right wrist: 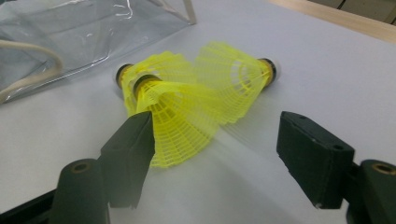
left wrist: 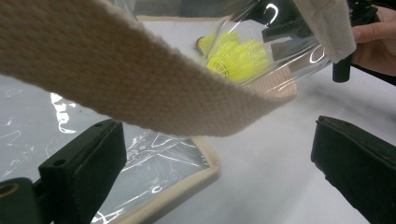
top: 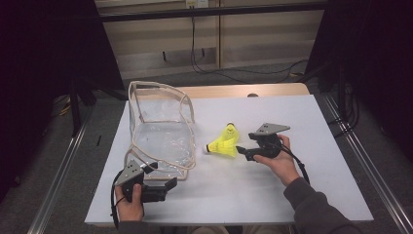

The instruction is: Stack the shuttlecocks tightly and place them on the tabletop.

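the right gripper (top: pixel 243 152) is sitting just beside the yellow plastic shuttlecocks (top: pixel 225 142), its jaws standing wide apart and holding nothing; the shuttlecocks are lying in a cluster on the white tabletop (top: pixel 272 195), right of the clear plastic bag with beige webbing trim (top: pixel 160 131). the left gripper (top: pixel 168 187) is resting at the bag's near corner, its jaws gaping, the bag's beige strap (left wrist: pixel 140 88) draping ahead of them, untouched.

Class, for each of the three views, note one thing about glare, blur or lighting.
High view: dark surroundings, evenly lit table. Left gripper view: beige strap close up and soft, white glints on the clear bag. Right gripper view: yellow shuttlecocks fairly sharp, jaws slightly soft.
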A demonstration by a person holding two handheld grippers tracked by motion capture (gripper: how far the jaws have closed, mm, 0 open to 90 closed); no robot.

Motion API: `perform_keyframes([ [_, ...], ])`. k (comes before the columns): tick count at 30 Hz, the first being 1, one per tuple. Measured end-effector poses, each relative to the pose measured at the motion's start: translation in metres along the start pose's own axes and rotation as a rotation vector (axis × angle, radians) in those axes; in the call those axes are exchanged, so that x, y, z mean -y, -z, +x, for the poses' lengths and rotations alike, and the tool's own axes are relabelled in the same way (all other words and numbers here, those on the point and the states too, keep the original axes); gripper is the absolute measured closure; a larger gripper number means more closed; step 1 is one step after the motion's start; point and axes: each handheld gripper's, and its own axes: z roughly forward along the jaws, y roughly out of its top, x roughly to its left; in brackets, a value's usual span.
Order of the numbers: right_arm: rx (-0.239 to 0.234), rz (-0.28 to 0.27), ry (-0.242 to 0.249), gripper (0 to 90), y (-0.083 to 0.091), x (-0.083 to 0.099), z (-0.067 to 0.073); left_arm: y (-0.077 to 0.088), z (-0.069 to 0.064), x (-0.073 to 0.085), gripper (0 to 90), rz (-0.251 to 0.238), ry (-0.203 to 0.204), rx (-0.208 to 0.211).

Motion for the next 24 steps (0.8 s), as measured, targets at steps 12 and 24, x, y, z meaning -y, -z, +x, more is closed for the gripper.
perform_keyframes([
  [12, 0.072, -0.025, -0.055, 21.1, 0.000, -0.004, -0.016, 0.000, 0.000, 0.000, 3.4, 0.000, 0.001, 0.000],
  [24, 0.102, -0.023, -0.074, 18.9, -0.008, -0.009, -0.020, 0.000, 0.001, 0.001, 3.4, 0.000, 0.003, 0.003],
])
